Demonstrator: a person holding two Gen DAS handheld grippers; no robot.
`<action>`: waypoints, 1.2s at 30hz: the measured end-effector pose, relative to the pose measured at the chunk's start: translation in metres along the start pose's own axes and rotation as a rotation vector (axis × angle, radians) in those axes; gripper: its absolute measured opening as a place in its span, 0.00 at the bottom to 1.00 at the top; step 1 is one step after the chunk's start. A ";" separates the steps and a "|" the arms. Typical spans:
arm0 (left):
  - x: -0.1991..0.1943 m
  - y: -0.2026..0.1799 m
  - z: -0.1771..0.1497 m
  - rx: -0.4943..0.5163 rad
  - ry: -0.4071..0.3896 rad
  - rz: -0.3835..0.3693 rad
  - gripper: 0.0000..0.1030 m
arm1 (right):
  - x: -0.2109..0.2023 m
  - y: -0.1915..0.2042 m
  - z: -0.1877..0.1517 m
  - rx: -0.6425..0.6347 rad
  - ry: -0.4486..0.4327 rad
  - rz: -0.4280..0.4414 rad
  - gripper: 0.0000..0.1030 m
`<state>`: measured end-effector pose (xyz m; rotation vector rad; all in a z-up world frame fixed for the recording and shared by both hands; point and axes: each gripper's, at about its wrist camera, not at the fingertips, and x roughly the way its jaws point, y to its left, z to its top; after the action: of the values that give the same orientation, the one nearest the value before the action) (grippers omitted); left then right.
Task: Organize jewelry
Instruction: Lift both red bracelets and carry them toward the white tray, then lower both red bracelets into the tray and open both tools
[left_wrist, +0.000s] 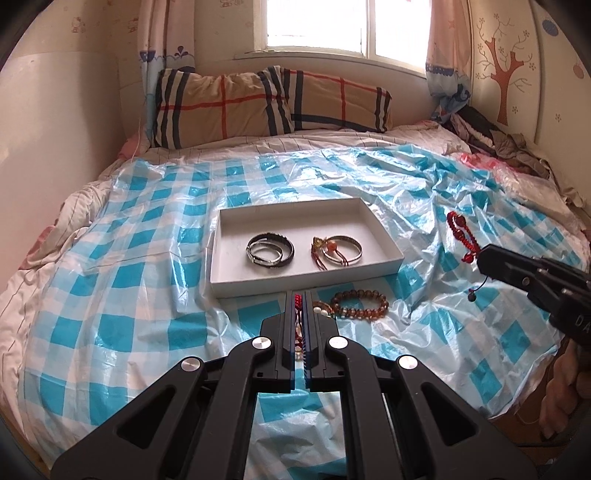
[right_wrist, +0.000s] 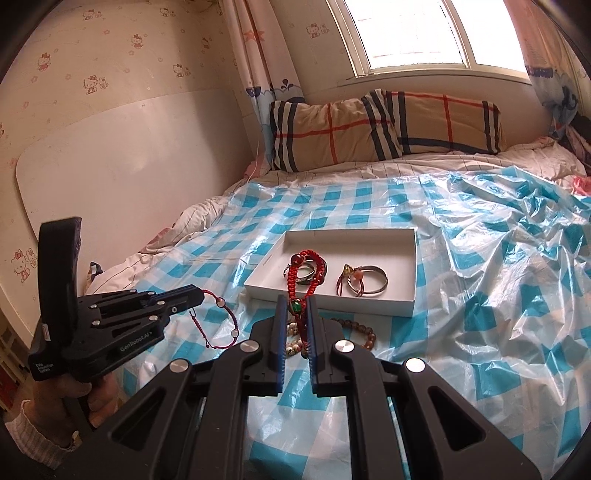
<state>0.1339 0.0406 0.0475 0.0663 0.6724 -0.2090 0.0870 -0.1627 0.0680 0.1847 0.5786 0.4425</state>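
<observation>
A white tray (left_wrist: 391, 251) sits on the checked sheet and holds a dark double bangle (left_wrist: 270, 249) and a silver bangle with a red cord (left_wrist: 341, 250). A brown bead bracelet (left_wrist: 360, 304) lies just in front of the tray. My left gripper (left_wrist: 299, 299) is shut on a thin red string bracelet (right_wrist: 221, 319), which hangs from it in the right wrist view. My right gripper (right_wrist: 297, 306) is shut on a red braided bracelet (right_wrist: 308, 269) with a green bead, held above the sheet; this bracelet also shows in the left wrist view (left_wrist: 461, 230).
A blue-and-white checked plastic sheet (left_wrist: 147, 229) covers the bed. A plaid pillow (left_wrist: 258, 103) lies at the head under the window. Clothes (left_wrist: 491, 136) are piled at the far right. A white board (right_wrist: 110, 166) leans on the left wall.
</observation>
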 end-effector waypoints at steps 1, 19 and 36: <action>-0.001 0.001 0.002 -0.003 -0.007 -0.002 0.03 | 0.001 0.000 0.002 -0.004 -0.005 -0.001 0.10; 0.035 -0.001 0.040 0.001 -0.038 -0.031 0.03 | 0.044 -0.018 0.023 -0.007 -0.026 -0.007 0.10; 0.099 0.001 0.071 -0.003 -0.023 -0.058 0.03 | 0.107 -0.043 0.035 -0.002 -0.007 -0.014 0.11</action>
<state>0.2533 0.0159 0.0416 0.0415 0.6522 -0.2645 0.2014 -0.1543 0.0326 0.1800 0.5718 0.4287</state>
